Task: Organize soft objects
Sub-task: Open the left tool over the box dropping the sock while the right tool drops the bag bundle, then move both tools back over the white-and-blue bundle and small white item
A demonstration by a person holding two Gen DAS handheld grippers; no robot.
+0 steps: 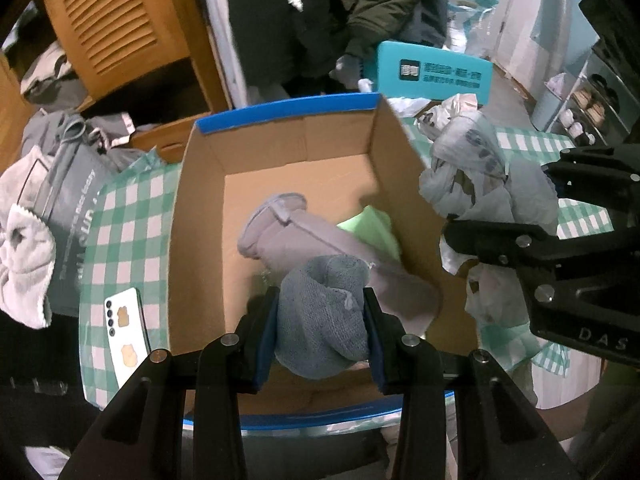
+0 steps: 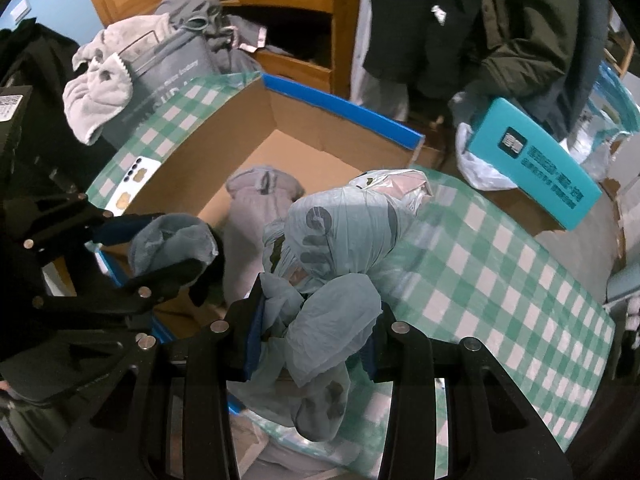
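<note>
An open cardboard box (image 1: 200,216) with blue rims stands on a green checked cloth. Inside lie a pale purple-grey garment (image 1: 304,236) and a light green cloth (image 1: 372,224). My left gripper (image 1: 322,320) is shut on a blue-grey knitted cloth (image 1: 320,324), held above the box's near part. My right gripper (image 2: 314,332) is shut on a pale blue plastic bag bundle (image 2: 340,248), which hangs over the box's right wall. In the left wrist view the right gripper (image 1: 532,200) and its bag (image 1: 472,168) show at the right. The left gripper (image 2: 160,248) with its cloth (image 2: 172,240) shows left in the right wrist view.
A white phone (image 1: 126,332) lies on the checked cloth (image 2: 500,280) left of the box. A grey bag with towels (image 1: 68,208) stands further left. A teal box (image 1: 436,72) sits behind, and wooden cabinets (image 1: 116,24) and hanging dark coats (image 2: 500,20) fill the background.
</note>
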